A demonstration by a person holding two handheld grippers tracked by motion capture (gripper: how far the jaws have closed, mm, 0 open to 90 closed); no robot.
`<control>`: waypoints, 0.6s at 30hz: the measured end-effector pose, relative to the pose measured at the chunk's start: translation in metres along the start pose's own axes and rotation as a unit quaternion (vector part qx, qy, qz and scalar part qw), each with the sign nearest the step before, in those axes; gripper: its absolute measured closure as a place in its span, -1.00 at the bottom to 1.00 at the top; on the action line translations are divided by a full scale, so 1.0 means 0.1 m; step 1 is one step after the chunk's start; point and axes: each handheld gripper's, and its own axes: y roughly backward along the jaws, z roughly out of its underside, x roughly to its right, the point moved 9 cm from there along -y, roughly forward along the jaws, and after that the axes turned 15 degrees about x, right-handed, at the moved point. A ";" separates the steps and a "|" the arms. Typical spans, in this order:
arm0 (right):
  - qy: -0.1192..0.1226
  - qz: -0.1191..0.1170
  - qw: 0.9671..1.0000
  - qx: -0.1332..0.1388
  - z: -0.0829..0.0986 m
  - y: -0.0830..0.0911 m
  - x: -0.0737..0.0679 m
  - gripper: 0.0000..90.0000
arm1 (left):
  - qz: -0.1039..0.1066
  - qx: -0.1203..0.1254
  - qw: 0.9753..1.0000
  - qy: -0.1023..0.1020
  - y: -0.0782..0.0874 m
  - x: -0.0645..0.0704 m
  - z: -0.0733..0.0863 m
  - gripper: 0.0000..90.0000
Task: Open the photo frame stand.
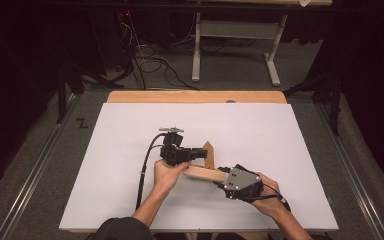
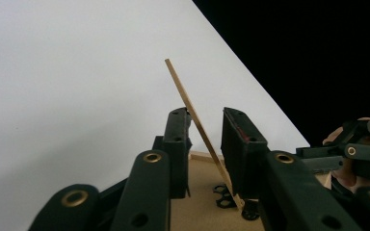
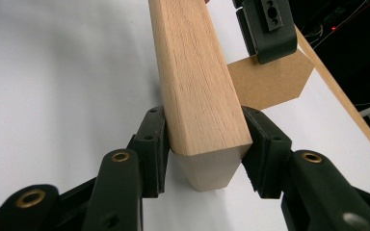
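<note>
White tabletop: left gripper meets a thin brown pointed board, which stands on edge; right gripper sits at the near end of a pale wooden block. Black cable trails from the left gripper.

Overhead forward; tongs views close, sharing board.

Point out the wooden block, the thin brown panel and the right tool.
wooden block (image 3: 197, 82): right gripper view, top face.
thin brown panel (image 3: 270, 79): right gripper view, flat face beside the block.
right tool (image 3: 203, 144): right gripper view, midway between its jaws, on the block.
</note>
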 end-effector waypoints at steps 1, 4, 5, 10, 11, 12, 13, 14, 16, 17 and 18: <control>-0.006 -0.003 1.000 0.000 0.00 0.00 0.01 0.27 | -0.001 0.002 1.000 0.001 0.00 0.00 0.00 0.57; -0.020 -0.012 1.000 0.002 -0.01 0.00 0.05 0.28 | -0.001 0.004 1.000 0.002 -0.01 0.00 -0.01 0.50; -0.038 -0.016 0.999 0.006 -0.01 0.01 0.08 0.28 | 0.001 0.007 1.000 0.006 0.00 0.00 -0.03 0.47; -0.061 -0.023 0.998 0.012 0.00 0.00 0.13 0.29 | 0.003 0.011 1.000 0.006 0.00 0.00 -0.05 0.43; -0.065 -0.024 0.998 0.014 0.00 0.00 0.14 0.29 | 0.003 0.011 1.000 0.006 0.00 0.01 -0.05 0.43; -0.070 -0.025 0.997 0.014 0.01 0.00 0.15 0.29 | 0.003 0.010 1.000 0.004 0.00 0.01 -0.05 0.42; -0.076 -0.027 0.997 0.016 0.01 -0.01 0.17 0.30 | 0.003 0.014 1.000 0.006 0.00 0.00 -0.06 0.40; -0.076 -0.027 0.997 0.016 0.01 -0.01 0.17 0.30 | 0.003 0.014 1.000 0.006 0.00 0.00 -0.06 0.40; -0.086 -0.029 0.996 0.019 0.01 -0.01 0.19 0.30 | 0.002 0.016 1.000 0.007 0.00 0.00 -0.06 0.37; -0.094 -0.032 0.995 0.022 0.02 -0.01 0.22 0.30 | 0.001 0.017 1.000 0.005 0.00 -0.01 -0.07 0.36; -0.094 -0.032 0.995 0.022 0.02 -0.01 0.22 0.30 | 0.001 0.017 1.000 0.005 0.00 -0.01 -0.07 0.34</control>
